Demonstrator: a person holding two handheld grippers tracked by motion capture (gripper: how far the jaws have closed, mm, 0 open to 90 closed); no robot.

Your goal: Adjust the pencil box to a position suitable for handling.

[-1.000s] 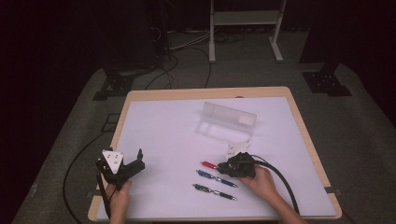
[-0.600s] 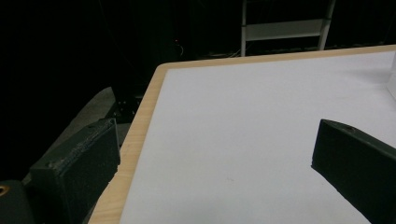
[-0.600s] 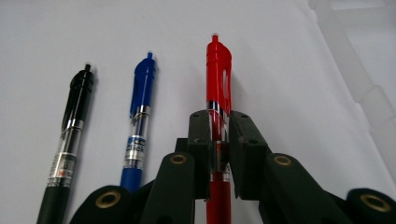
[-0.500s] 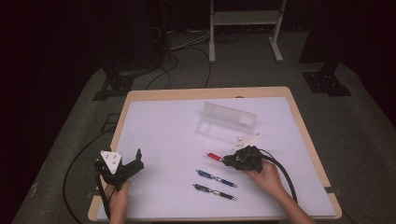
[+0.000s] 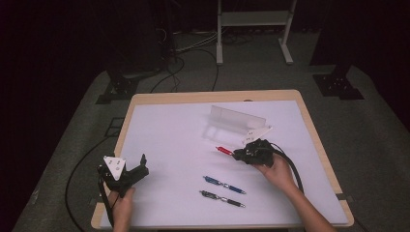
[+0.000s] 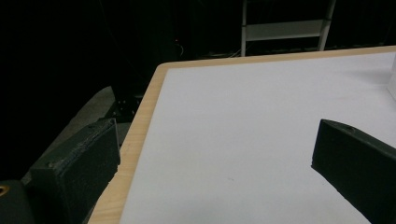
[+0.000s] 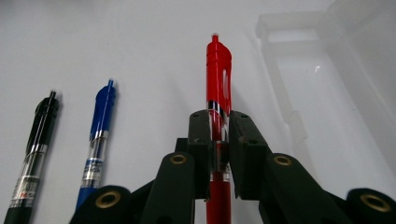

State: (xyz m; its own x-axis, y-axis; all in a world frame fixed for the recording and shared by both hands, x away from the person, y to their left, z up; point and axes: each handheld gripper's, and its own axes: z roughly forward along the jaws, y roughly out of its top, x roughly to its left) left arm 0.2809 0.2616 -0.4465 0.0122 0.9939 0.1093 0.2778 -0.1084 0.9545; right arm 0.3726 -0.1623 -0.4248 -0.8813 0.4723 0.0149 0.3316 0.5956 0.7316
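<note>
Gripping the red pen point(image 7: 218, 70) about mid-barrel, the right gripper point(image 7: 219, 135) is shown with its jaws closed tight on the clear section just below the red clip, so that the clicker end projects forward and the writing end runs back between the jaw arms; a hold near the middle is judged to keep the pen balanced and aligned with the jaws. In the high view the right gripper point(image 5: 240, 153) is seen right of the table's centre, with the red pen point(image 5: 223, 150) pointing toward 10 o'clock and, by appearance, lifted clear of the white table point(image 5: 169, 125). The clear plastic case point(image 5: 231, 124) lies open just beyond, at 11 o'clock from the gripper (its lid stands up at the far side), presumably placed so that a pen can be laid into the tray from the near side. The blue pen point(image 5: 224, 184) and the black pen point(image 5: 222, 198) are left lying side by side at 7 o'clock from the gripper, apart from each other, probably spaced so that each can be taken singly. The left gripper point(image 5: 137, 172) is held at the table's near left corner, its jaws wide apart and empty, parked out of the working area.
</note>
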